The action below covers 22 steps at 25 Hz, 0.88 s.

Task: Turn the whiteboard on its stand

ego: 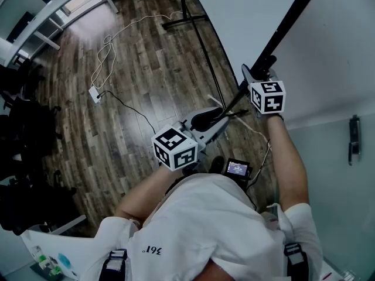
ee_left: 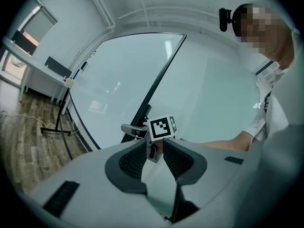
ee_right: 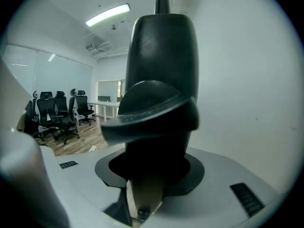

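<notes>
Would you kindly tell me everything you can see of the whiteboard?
The whiteboard is a large, glossy white panel in a thin dark frame, blank as far as shows. It is carried on a black stand, whose near side post runs along its edge and whose foot rests on the wood floor. The right gripper is closed on a black handle at that post. The left gripper is open and clear of the board.

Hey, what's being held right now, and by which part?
The right tool appears to grip the black knob at the whiteboard edge, jaws across its body. The left tool holds nothing.
</notes>
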Available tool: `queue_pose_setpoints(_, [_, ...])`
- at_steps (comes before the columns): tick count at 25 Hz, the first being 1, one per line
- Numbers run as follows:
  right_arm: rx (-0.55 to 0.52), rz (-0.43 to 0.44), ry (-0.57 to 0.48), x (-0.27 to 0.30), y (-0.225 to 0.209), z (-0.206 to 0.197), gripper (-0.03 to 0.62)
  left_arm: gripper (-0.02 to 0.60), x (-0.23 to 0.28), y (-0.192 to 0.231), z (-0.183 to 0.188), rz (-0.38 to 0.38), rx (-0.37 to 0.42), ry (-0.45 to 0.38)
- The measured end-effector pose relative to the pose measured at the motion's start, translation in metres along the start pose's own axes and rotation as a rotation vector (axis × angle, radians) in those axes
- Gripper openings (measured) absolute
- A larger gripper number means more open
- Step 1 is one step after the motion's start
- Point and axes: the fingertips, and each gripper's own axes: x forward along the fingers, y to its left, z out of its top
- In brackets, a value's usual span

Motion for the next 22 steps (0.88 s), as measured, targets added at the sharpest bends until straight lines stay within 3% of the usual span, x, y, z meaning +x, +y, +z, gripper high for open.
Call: queue_pose_setpoints(22, [0.013, -0.001, -0.007, -0.0039, 0.0013, -0.0027, 0.156, 0.115, -0.004, -0.0029, -0.003, 0.006, -0.003, -0.004])
